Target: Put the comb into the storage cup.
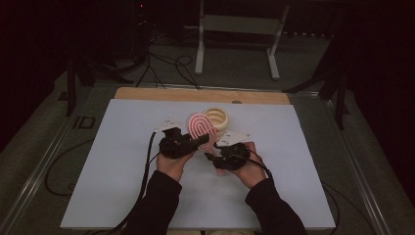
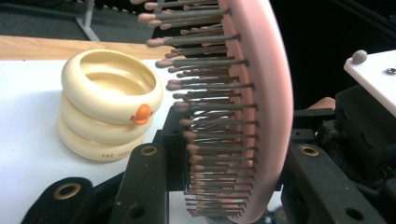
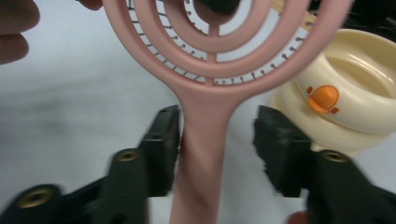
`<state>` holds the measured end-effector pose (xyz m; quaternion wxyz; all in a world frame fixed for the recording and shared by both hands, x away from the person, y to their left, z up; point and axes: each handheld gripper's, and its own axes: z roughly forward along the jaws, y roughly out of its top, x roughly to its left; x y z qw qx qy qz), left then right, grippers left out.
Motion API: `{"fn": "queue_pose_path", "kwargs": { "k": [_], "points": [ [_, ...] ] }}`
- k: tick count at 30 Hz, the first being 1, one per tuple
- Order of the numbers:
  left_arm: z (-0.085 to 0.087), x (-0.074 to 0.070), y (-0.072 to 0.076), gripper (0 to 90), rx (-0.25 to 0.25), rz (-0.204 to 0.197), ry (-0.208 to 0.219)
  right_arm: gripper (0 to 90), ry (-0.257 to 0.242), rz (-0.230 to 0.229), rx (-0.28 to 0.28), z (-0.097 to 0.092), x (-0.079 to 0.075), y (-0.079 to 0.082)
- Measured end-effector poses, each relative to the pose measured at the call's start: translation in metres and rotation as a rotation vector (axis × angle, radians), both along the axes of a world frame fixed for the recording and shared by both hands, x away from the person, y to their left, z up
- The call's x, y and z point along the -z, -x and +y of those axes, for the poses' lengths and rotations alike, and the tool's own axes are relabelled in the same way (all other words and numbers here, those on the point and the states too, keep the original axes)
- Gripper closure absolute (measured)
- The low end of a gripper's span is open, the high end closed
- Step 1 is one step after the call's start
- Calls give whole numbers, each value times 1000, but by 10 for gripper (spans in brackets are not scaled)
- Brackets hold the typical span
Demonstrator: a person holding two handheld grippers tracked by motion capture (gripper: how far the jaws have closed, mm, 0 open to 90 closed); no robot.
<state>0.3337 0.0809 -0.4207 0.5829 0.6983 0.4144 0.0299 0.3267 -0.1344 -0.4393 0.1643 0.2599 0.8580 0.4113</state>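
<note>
My right tool [image 3: 217, 140] stands spread around the pink hairbrush's [image 3: 205, 135] handle, one jaw touching it, the other apart. I judge this a handover. My left tool [image 2: 219, 163] pinches the brush head, holding it upright above the surface [image 1: 122, 161]. At one o'clock behind stands a cream ringed duck cup [image 2: 109, 105], its small lettering too blurred to read.

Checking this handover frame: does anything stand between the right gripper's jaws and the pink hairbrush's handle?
Nothing visible does. The pink hairbrush has its handle between the right gripper's open jaws, one jaw touching it or nearly so, the other apart. The left gripper clamps the brush head. The cream duck cup stands off to one side.
</note>
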Motion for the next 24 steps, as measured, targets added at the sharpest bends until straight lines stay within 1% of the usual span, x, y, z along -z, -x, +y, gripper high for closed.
{"fn": "queue_pose_path", "kwargs": {
  "k": [3, 4, 5, 6, 7, 9, 10, 11, 12, 13, 15, 20, 21, 22, 24],
  "points": [
    [1, -2, -1, 647, -7, -4, -5, 342, -28, 10, 16, -6, -1, -1],
    [1, -2, -1, 648, -7, -4, -5, 342, -28, 10, 16, -6, -1, -1],
    [2, -3, -2, 648, -13, -9, -3, 300, -38, 14, 25, -8, -1, -1],
    [2, -5, -3, 648, -19, -10, 0, 226, -50, 9, 51, -12, -1, 0],
    [3, -7, -4, 648, -23, -16, 3, 164, -52, -25, 87, -17, 0, 3],
    [3, -7, -4, 648, -23, -16, 3, 164, -52, -27, 98, -19, 1, 5],
    [4, -9, -5, 648, -28, -21, 0, 145, -52, -27, 98, -19, 1, 5],
    [4, -9, -5, 648, -28, -21, 0, 145, -52, -27, 98, -19, 1, 5],
    [6, -12, -6, 648, -33, -25, -5, 135, -67, -13, 110, -24, 3, 7],
    [6, -13, -7, 648, -36, -29, -5, 101, -82, -7, 111, -30, 5, 9],
    [7, -14, -8, 648, -39, -31, -6, 99, -87, -6, 111, -33, 6, 11],
    [8, -23, -16, 648, -54, -52, -8, 88, -102, 0, 156, -51, 12, 18],
    [8, -25, -17, 648, -55, -56, -13, 88, -109, 3, 168, -52, 12, 18],
    [8, -27, -18, 648, -54, -61, -15, 88, -111, -5, 174, -56, 14, 19],
    [7, -28, -20, 648, -55, -66, -16, 88, -111, 3, 185, -58, 15, 20]
  ]
}}
